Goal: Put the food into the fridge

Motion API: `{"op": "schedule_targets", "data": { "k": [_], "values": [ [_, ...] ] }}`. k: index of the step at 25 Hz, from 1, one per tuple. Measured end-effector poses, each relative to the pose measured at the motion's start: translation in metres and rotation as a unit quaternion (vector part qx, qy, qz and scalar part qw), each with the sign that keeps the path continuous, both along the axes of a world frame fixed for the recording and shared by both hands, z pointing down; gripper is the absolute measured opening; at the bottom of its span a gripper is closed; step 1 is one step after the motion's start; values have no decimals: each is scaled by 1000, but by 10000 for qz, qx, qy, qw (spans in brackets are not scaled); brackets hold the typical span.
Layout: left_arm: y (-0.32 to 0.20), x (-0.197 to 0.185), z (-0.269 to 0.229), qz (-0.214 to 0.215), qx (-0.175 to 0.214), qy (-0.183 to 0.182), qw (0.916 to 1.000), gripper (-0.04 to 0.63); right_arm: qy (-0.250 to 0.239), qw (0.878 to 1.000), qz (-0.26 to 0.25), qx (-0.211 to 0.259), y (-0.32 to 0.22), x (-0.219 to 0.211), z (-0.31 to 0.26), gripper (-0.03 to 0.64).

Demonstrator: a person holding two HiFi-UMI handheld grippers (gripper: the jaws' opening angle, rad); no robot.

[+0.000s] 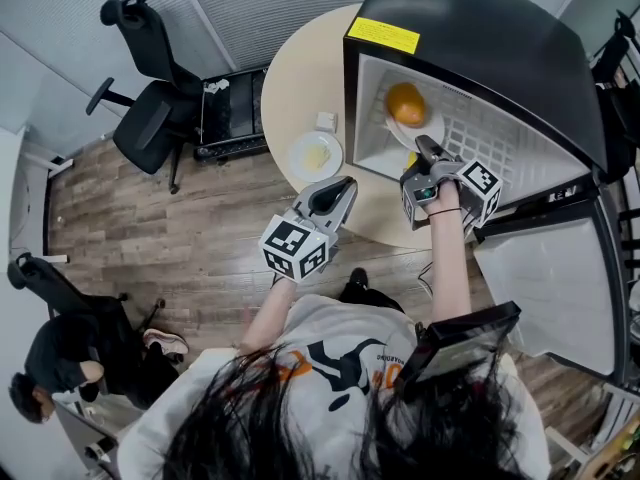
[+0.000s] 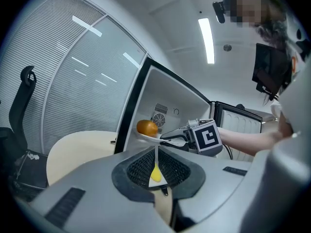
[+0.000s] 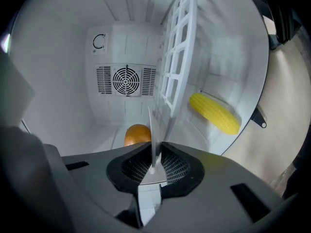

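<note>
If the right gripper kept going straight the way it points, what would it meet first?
Likely the fridge's back wall, near the fan grille; depth is unclear. The right gripper has its jaws shut on the plate bearing the orange.

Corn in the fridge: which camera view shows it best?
The right gripper view: the whole corn shows, unobstructed. The head view gives only a yellow sliver by the right hand-held gripper; the left gripper view, nothing.

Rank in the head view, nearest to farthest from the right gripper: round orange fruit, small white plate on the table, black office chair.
1. Round orange fruit, in the fridge.
2. Small white plate, on the table, leftward.
3. Black office chair, far left.
</note>
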State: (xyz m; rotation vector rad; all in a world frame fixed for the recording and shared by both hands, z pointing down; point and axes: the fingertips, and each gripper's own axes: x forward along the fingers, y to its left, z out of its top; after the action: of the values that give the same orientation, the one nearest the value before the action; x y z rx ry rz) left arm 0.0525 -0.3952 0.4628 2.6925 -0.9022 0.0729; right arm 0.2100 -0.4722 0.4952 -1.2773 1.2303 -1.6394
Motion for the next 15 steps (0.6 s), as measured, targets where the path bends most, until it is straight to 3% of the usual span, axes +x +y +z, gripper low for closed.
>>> {"op": "schedule_targets", "data": {
  "k": [12,15],
  "values": [
    [3,-2,1,28,-16,-9,10000,14,-184,9998,115,31,-4,-3,7,54],
    [3,-4,1,18,-13,-11,10000,12,-144,9996,122,206,-4,-4,0,115]
  ]
}}
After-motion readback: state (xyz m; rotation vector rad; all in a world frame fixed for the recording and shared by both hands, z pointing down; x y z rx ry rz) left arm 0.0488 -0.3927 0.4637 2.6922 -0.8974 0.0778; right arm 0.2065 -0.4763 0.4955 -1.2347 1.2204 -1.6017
